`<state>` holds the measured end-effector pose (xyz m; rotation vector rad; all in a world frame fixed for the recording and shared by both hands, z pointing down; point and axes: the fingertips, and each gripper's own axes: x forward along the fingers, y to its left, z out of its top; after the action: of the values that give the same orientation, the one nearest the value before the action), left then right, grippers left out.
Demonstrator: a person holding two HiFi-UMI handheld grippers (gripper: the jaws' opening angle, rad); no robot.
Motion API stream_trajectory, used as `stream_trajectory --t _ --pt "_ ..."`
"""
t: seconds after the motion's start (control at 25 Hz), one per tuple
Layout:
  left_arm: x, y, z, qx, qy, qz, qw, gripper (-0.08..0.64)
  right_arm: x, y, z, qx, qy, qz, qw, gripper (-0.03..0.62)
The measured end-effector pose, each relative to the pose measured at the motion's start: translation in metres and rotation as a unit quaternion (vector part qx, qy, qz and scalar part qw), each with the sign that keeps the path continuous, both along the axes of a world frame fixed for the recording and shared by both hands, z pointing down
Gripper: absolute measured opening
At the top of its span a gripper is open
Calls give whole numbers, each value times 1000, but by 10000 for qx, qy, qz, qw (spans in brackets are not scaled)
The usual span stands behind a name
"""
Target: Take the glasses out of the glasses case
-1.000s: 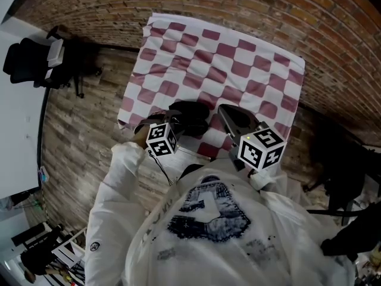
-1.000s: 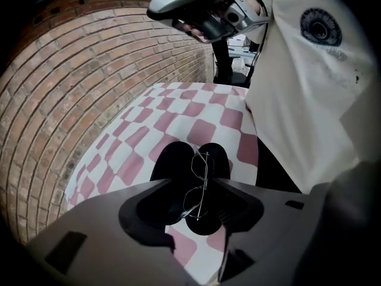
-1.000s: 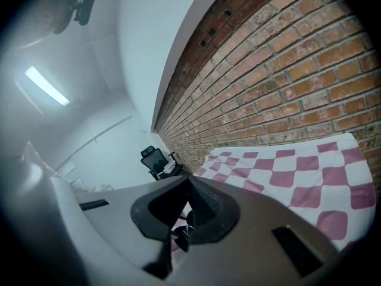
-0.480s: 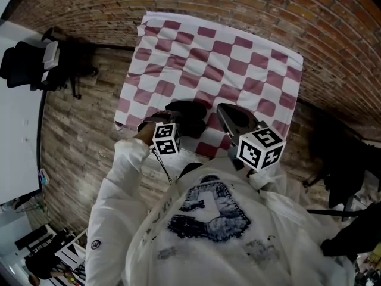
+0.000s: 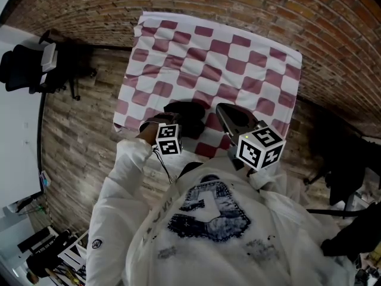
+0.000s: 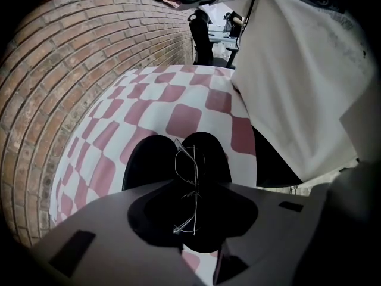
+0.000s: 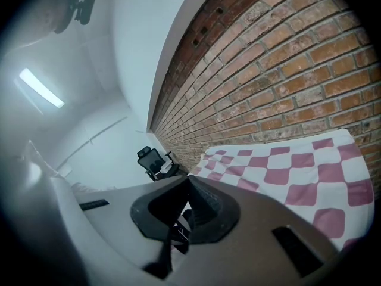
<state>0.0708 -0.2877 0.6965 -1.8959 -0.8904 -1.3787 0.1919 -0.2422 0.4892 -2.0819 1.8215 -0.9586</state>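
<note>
The black glasses case (image 5: 191, 112) lies open near the front edge of the red-and-white checked cloth (image 5: 238, 58). In the left gripper view its two dark halves (image 6: 146, 159) are spread, with the thin wire-framed glasses (image 6: 186, 165) folded and standing edge-up over them. My left gripper (image 5: 178, 123) points steeply down at the case. Its jaws (image 6: 199, 189) have just been closing with the glasses between them, and a gap still shows on each side of the frame. My right gripper (image 5: 226, 112) hovers right of the case, shut, with nothing in its jaws (image 7: 189, 180).
The cloth-covered table stands against a brick wall (image 7: 286, 70). A black office chair (image 5: 30, 64) is at the far left, seen also as the chair (image 7: 153, 159) in the right gripper view. Dark furniture (image 5: 342, 177) is at the right. The person's white sleeve (image 6: 297, 70) hangs close by.
My left gripper has sunk toward the open case and shifted slightly right. The right gripper has stayed where it was.
</note>
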Motion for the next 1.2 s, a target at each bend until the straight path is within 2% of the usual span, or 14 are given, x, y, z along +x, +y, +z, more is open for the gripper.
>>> stream_trajectory --t 0.52,1.2 --pt "-4 2 13 46 -157 102 9998 73 2 -1 5 -38 -37 23 10000 14" --pt "-4 3 15 50 -5 4 10000 17 -1 1 4 -65 -17 14 10000 14"
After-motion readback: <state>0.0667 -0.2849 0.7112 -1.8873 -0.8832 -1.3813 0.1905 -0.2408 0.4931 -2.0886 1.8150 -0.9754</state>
